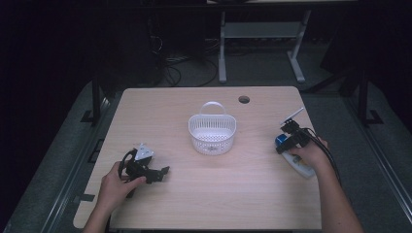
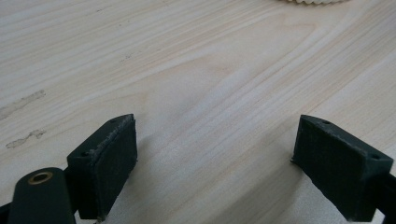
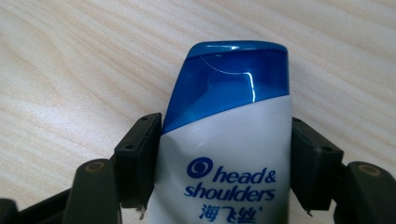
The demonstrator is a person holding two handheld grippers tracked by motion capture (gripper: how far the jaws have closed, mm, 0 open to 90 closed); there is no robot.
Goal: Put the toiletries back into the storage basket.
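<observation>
High view: a pale wood-grain table point(image 1: 209, 194) carries a white plastic basket point(image 1: 212, 134) near its centre. The basket is oval, with perforated walls and a loop handle at its far rim, and looks empty from here. The right gripper point(image 1: 283, 142) sits at the table's right side over a shampoo bottle point(image 1: 300, 165) that lies flat, blue cap toward the basket, white body partly under the hand. The left gripper point(image 1: 163, 173) rests low at the left front, well apart from both basket and bottle.

Left gripper view: the two black jaws stand wide apart with nothing between them, just bare wood. The pads point(image 2: 116, 163) look matte and slightly rough at the edges. A scalloped white edge of the basket point(image 2: 313, 1) shows at the top.

Right gripper view: the bottle point(image 3: 224, 154) lies between the jaws, a smooth glossy white body with blue print and a translucent blue flip cap point(image 3: 231, 77). Both pads point(image 3: 140, 158) sit against its flanks, so the gripper appears clamped on the bottle.

Judgement: the grasp is made or nearly so, with the bottle on the table. Lifting it and carrying it, probably to the basket, remains.
</observation>
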